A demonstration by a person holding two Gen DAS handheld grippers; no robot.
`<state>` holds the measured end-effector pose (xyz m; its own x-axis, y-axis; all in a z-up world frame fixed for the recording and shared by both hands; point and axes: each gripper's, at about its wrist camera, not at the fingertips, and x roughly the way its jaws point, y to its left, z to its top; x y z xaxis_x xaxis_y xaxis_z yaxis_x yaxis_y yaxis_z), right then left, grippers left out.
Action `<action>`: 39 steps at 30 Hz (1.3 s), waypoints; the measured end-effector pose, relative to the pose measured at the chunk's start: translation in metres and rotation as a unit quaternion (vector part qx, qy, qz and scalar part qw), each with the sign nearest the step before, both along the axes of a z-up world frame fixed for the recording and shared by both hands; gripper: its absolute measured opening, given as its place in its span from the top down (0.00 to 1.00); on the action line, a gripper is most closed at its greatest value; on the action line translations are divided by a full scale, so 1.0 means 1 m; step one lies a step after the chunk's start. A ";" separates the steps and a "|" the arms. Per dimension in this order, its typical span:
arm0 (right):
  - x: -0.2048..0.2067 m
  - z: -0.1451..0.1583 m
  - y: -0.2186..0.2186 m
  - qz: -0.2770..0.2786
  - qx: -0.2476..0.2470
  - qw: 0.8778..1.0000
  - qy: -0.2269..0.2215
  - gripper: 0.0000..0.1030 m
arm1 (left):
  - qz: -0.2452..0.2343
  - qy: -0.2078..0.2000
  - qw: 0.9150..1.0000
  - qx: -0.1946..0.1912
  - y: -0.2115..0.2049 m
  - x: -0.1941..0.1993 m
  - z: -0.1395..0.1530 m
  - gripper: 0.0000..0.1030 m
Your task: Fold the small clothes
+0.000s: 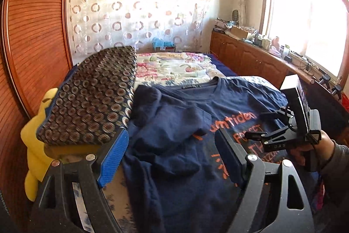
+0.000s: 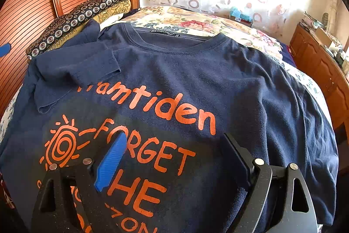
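Note:
A navy T-shirt (image 2: 240,80) with orange lettering lies face up on the bed, collar away from me. Its left sleeve (image 2: 76,67) is folded inward onto the chest, and the right sleeve lies spread out. My left gripper (image 1: 172,145) hovers open over the shirt's left side (image 1: 174,123), above the folded sleeve (image 1: 165,115), with nothing between its pads. My right gripper (image 2: 174,150) stands open just above the printed words and holds nothing. In the left wrist view a hand (image 1: 314,150) holds the right gripper at the shirt's right side.
A dark patterned pillow (image 1: 93,97) lies on a yellow cushion (image 1: 32,139) left of the shirt, against a slatted wooden wall (image 1: 32,36). A floral quilt (image 1: 174,64) covers the bed beyond the collar. A cluttered wooden cabinet (image 1: 250,58) runs under the window at the right.

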<state>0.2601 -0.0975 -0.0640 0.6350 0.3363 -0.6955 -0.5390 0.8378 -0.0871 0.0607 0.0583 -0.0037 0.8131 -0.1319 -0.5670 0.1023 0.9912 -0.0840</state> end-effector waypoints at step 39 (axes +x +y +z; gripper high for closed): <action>-0.012 0.013 -0.024 -0.009 0.013 1.000 -0.025 0.12 | -0.019 0.139 0.989 0.052 -0.053 0.040 -0.083 0.19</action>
<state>0.2480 -0.1217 -0.0511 0.6743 0.3418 -0.6546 -0.5193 0.8497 -0.0913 0.1007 0.0055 -0.0865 0.6193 -0.0888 -0.7801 0.1276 0.9918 -0.0116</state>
